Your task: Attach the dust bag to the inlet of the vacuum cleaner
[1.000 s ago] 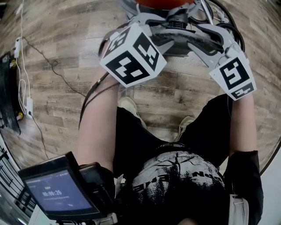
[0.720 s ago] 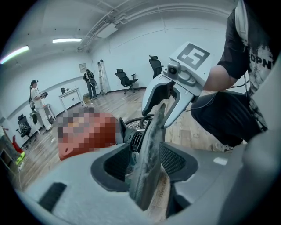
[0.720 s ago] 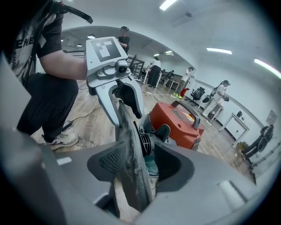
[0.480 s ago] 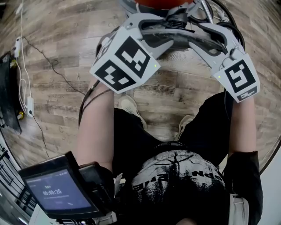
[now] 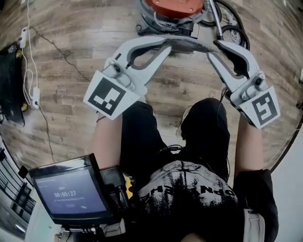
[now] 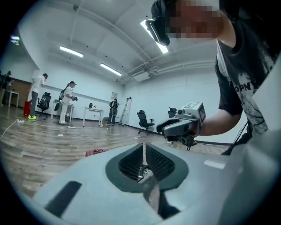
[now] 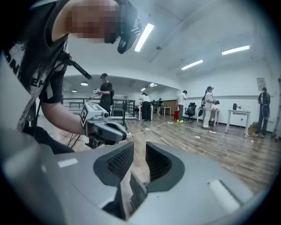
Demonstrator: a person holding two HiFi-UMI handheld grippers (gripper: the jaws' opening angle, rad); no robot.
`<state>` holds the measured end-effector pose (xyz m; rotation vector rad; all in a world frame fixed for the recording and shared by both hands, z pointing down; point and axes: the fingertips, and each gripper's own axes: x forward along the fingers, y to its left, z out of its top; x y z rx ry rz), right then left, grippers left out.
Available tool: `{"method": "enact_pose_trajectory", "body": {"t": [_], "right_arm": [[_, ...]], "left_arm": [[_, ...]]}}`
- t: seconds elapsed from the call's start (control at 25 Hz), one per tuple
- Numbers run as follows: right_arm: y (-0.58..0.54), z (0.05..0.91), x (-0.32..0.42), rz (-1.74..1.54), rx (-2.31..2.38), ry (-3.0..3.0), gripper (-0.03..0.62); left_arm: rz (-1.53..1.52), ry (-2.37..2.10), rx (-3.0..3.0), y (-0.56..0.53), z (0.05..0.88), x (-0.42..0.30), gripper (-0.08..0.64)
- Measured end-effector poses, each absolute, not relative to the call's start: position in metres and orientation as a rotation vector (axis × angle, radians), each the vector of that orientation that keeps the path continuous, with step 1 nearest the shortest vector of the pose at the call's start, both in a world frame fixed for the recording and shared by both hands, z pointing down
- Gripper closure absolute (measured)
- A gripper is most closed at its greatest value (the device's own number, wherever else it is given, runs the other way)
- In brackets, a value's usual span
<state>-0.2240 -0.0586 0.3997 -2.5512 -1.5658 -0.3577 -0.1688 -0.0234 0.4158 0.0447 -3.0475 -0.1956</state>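
The vacuum cleaner [image 5: 173, 8], red-orange on top with a grey body, stands on the wood floor at the top of the head view. Its black hose [image 5: 230, 21] coils to its right. No dust bag shows in any view. My left gripper [image 5: 166, 43] and right gripper [image 5: 214, 46] are raised in front of me, level, with their tips facing each other above the floor. Both sets of jaws have just been closing with nothing between them. The left gripper [image 6: 143, 151] is down to a hairline slit; the right gripper [image 7: 139, 154] keeps a clear gap.
A screen [image 5: 71, 194] hangs at my chest, lower left. White cables and a power strip [image 5: 33, 97] lie on the floor at the left beside a black object [image 5: 10, 85]. Several people, desks and office chairs [image 6: 142, 121] stand far across the room.
Both grippers have lifted away from the vacuum cleaner and swung level, tips now facing each other. Their marker cubes moved outward and lower in the head view. More of the vacuum shows.
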Motion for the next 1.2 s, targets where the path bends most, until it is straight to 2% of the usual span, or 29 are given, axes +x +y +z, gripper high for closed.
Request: {"method": "enact_pose_trajectory", "body": {"t": [0.2, 0.4, 0.6, 0.96, 1.2], "right_arm": [[-0.071, 0.292, -0.204, -0.17, -2.557, -1.518, 0.586], [-0.084, 0.168, -0.195, -0.061, -2.494, -1.585, 0.588], [-0.081, 0.075, -0.156, 0.024, -2.504, -1.594, 0.588], [-0.074, -0.046, -0.116, 0.05, -2.661, -1.725, 0.588], [-0.066, -0.053, -0.122, 0.041, -2.699, -1.801, 0.588]], "left_arm": [[-0.283, -3.073, -0.078, -0.029, 0.312, -0.136, 0.557], [-0.249, -3.019, 0.002, -0.053, 0.2, -0.119, 0.557], [-0.203, -3.069, 0.065, -0.05, 0.093, -0.093, 0.558], [-0.175, -3.099, -0.023, -0.025, -0.008, -0.037, 0.558], [-0.125, -3.107, -0.066, -0.01, -0.007, -0.021, 0.558]]}}
